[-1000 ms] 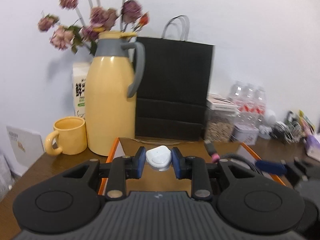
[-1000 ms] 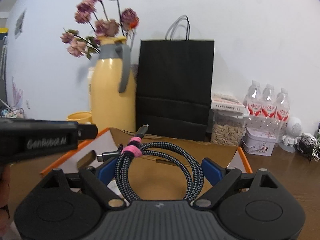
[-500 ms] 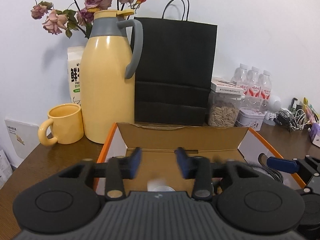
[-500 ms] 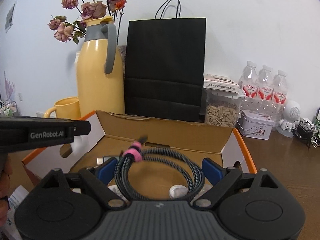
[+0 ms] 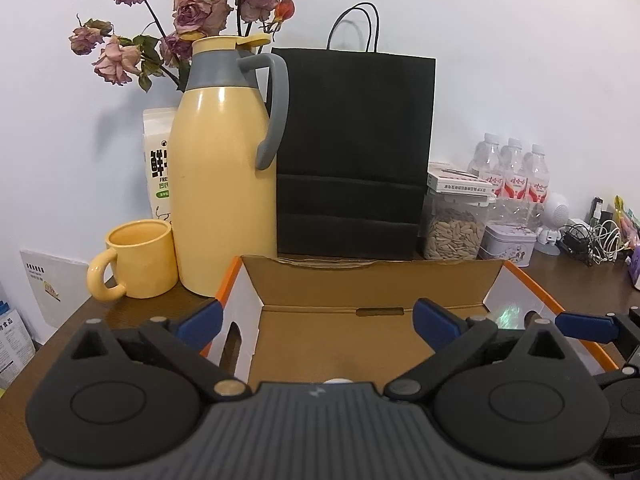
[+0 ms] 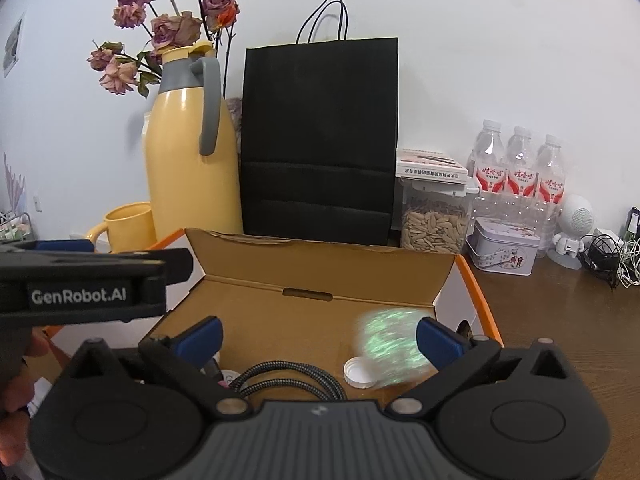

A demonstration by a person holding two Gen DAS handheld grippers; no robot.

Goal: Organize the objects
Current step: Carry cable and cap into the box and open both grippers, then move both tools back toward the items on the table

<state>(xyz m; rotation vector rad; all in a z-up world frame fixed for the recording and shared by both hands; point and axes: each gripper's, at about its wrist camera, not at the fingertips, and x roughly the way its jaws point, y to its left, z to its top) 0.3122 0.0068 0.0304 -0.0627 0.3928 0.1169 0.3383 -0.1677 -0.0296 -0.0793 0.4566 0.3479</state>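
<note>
An open cardboard box (image 5: 372,276) with orange edges lies on the table in front of both grippers; it also shows in the right wrist view (image 6: 320,258). My left gripper (image 5: 318,322) is open and empty above the box. My right gripper (image 6: 318,338) is open and empty above the box. On the box floor lie a coiled braided cable (image 6: 292,380), a small white cap-like object (image 6: 360,372) and a blurred shiny greenish thing (image 6: 390,346). A white sliver (image 5: 338,380) peeks over the left gripper's body. The left gripper's side (image 6: 92,284) shows in the right wrist view.
Behind the box stand a yellow thermos jug (image 5: 224,168), a yellow mug (image 5: 134,258), a black paper bag (image 5: 352,152), a jar of seeds (image 5: 454,228), a tin (image 5: 506,242) and water bottles (image 5: 510,176). Tangled cables (image 5: 592,238) lie at the far right.
Both grippers opened. The left one let go of the small white object and the right one let go of the coiled cable; both now lie in the box.
</note>
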